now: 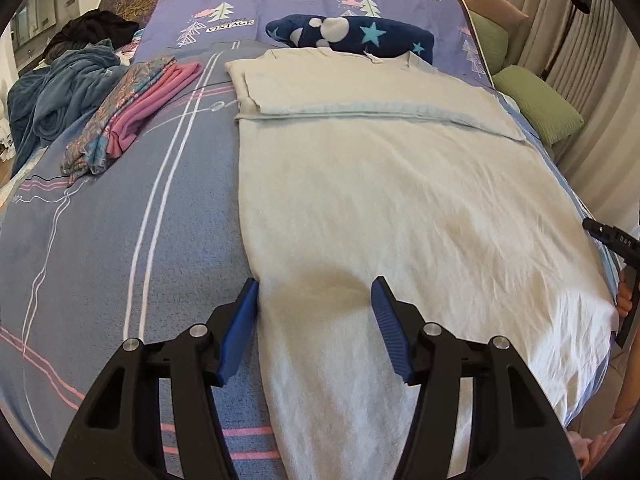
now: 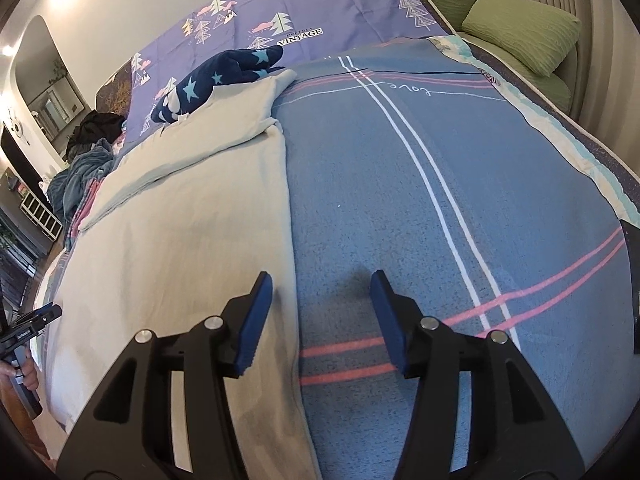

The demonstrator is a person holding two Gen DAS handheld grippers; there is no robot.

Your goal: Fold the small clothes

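Right now I've both grippers, left gripper (image 1: 316, 296) and right gripper (image 2: 322, 292), spread wide and empty, straddling the grey shirt's (image 1: 400, 200) opposite edges at 6 o'clock, presumably to fold it

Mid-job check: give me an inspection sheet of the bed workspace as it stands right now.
Surface: blue striped bedspread over the bed.
Job's things: pale shirt spread flat, sleeve folded across the top; folded pink and patterned clothes beside it.
Clutter: star-print navy garment at the collar; blue fleece heap.
Grippers: left gripper and right gripper open, each at a shirt edge.
Cables: nothing seen.
Surroundings: green cushions, curtains.
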